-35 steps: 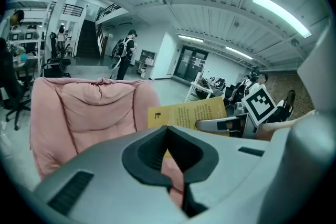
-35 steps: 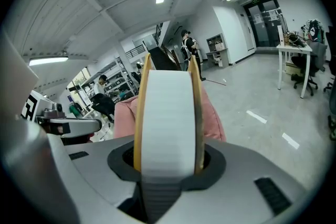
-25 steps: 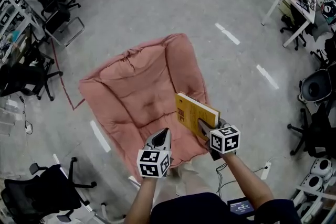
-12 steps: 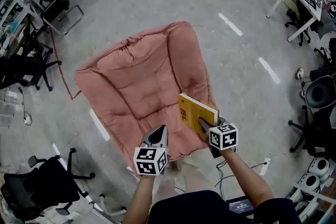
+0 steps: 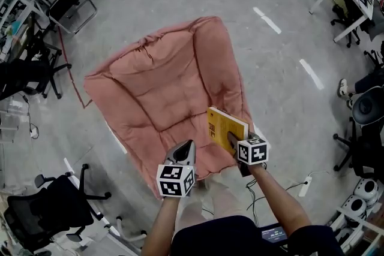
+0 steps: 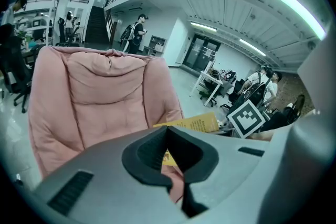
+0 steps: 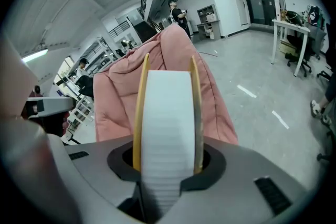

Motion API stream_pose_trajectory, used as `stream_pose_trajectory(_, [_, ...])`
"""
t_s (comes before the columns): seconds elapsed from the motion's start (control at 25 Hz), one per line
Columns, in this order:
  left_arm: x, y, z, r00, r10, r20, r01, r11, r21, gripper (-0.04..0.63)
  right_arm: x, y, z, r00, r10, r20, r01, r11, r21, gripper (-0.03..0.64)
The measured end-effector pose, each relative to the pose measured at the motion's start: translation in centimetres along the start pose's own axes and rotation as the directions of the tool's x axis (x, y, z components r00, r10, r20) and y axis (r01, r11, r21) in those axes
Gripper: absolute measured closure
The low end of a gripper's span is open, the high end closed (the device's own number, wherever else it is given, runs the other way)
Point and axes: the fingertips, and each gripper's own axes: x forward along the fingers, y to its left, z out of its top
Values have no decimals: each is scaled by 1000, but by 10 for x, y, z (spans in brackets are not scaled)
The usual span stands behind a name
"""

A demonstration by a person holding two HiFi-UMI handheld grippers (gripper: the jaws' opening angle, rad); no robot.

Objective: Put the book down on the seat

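Lowering is the step that's going on right now, not the letting go. The big pink padded seat (image 5: 162,93) is filling the middle of the head view and sitting empty, with nothing on the cushion. The yellow book (image 5: 225,126) is hanging in the air over the seat's front right corner, near the padded arm and not yet touching it. It's being carried roughly on edge. In the right gripper view the white page block (image 7: 168,113) is running straight up between the two yellow covers.

The right gripper (image 5: 231,141) is clamping the book at its near end, with the jaws spread wide to take the full thickness. The left gripper (image 5: 186,148) is hovering just beside it over the front edge of the cushion, jaws pinched together on nothing, so it's just along for the ride.

Judging from that, the next move is calling for more descent plus a shift inward toward the middle of the cushion. The book will also want tipping flat so a cover lands first. Only then should the right jaws be opening. Dropping it on edge so close to the arm looks like a way to have it flop or slide off.

Compared with a second ago, both grippers are sitting lower, the right one more so. The seat is looming a bit larger in the head view, and the feet at the top edge are almost out of shot. The grip on the book isn't looking any different.
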Motion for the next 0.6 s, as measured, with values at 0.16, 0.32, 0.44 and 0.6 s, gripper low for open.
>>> stream_pose_trajectory(0.16, [2,1,-4,1000,1,-17,-1,1000,6,591,16,-5,-8,999,-12,-30,12,1000,-1,462])
stream_pose_trajectory(0.32, [4,-1,-12,999,0,-33,0,1000,8,591,32,-17,-24,996,-38,-77,38,999,-12,460])
stream_pose_trajectory(0.44, [4,0,-21,999,4,-48,-3,1000,3,591,43,-23,-36,993,-55,-107,52,998,-24,460])
stream_pose_trajectory(0.6, [3,3,-32,998,7,-68,-7,1000,0,591,56,-31,-47,987,-80,-138,76,996,-36,460])
